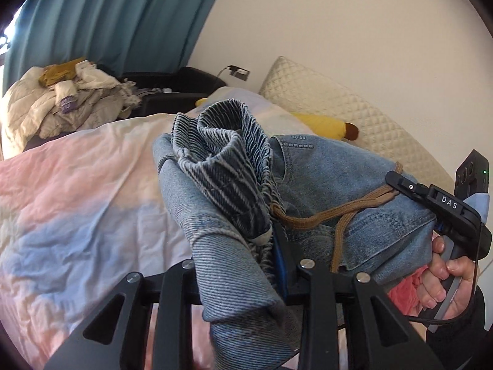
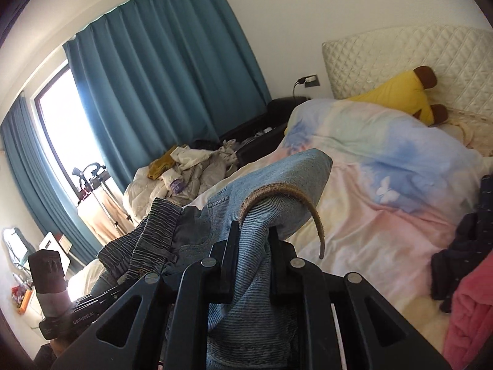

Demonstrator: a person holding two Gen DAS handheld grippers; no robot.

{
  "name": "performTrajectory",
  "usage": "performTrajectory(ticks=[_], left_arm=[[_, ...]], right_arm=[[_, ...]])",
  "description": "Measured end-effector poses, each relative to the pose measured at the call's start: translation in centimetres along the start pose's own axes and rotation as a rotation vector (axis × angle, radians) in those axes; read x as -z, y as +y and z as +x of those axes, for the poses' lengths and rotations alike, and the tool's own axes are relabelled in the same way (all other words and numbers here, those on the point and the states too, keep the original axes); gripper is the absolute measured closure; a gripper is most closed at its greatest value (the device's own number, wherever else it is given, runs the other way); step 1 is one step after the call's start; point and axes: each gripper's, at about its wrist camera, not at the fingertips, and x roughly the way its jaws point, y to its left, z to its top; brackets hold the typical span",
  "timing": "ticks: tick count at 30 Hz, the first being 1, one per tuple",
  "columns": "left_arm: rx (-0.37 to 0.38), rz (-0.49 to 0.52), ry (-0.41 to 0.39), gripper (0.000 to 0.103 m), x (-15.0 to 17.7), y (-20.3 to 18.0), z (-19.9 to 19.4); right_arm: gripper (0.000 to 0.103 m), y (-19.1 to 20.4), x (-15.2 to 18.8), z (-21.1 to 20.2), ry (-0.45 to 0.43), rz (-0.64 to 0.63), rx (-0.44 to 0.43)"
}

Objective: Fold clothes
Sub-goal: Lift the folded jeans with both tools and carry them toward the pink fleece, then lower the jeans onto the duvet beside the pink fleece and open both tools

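Both sets of jaws are pinching the same blue denim garment (image 1: 234, 246), one at each end of its stretchy waist. The left gripper (image 1: 246, 265) is squeezing a thick fold of cloth between its narrow jaws, and the gathered waistband (image 1: 222, 160) is bunching up just in front of them. The right gripper (image 2: 251, 246) is also nearly closed, and a fold of denim is sticking up between its jaws and flopping over past the tips. A brown drawstring (image 2: 286, 200) is hanging over that fold and drooping down on the right of the jaws.

I think the two grippers are holding the waist at both ends so the legs can hang down and the denim can be shaken straight before folding. The garment is hanging in the air between the two grippers, above the bed cover (image 1: 77, 191), not lying flat yet.

In the left view, a hand (image 1: 446, 274) is squeezing the handle of the other gripper off to the right of the jaws. Far ahead of the jaws, a pile of pale clothes (image 2: 188, 169) is waiting beside the bed. Red cloth (image 2: 471, 314) and dark cloth (image 2: 462, 252) are lying to the right of the right jaws.
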Motion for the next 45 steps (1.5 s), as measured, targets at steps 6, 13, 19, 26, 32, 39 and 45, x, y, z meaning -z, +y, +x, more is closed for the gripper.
performTrajectory(ticks=[6, 13, 19, 26, 32, 39, 45], left_arm=[[0.128, 0.104, 0.027, 0.073, -0.9, -7.4, 1.5], [0.261, 0.212, 0.078, 0.073, 0.8, -15.7, 3.6], [0.378, 0.309, 0.176, 0.073, 5.2, -23.2, 6.2], [0.427, 0.377, 0.326, 0.073, 12.2, -27.8, 9.7], [0.347, 0.524, 0.460, 0.073, 18.2, -29.8, 13.0], [0.270, 0.533, 0.599, 0.069, 20.4, -28.0, 16.7], [0.254, 0.548, 0.626, 0.064, 20.5, -27.7, 17.1]], right_arm=[[0.089, -5.1, -0.9, -8.1, -0.081, 0.028, 0.113], [0.089, -10.0, 0.9, -16.6, -0.141, 0.057, 0.274], [0.089, -14.1, 4.6, -23.6, -0.144, 0.100, 0.447], [0.089, -18.0, 12.3, -27.5, -0.036, 0.126, 0.607], [0.089, -21.8, 20.5, -26.3, 0.151, 0.254, 0.646], [0.088, -25.2, 28.4, -23.2, 0.321, 0.379, 0.691], [0.086, -26.6, 29.6, -22.0, 0.364, 0.407, 0.717]])
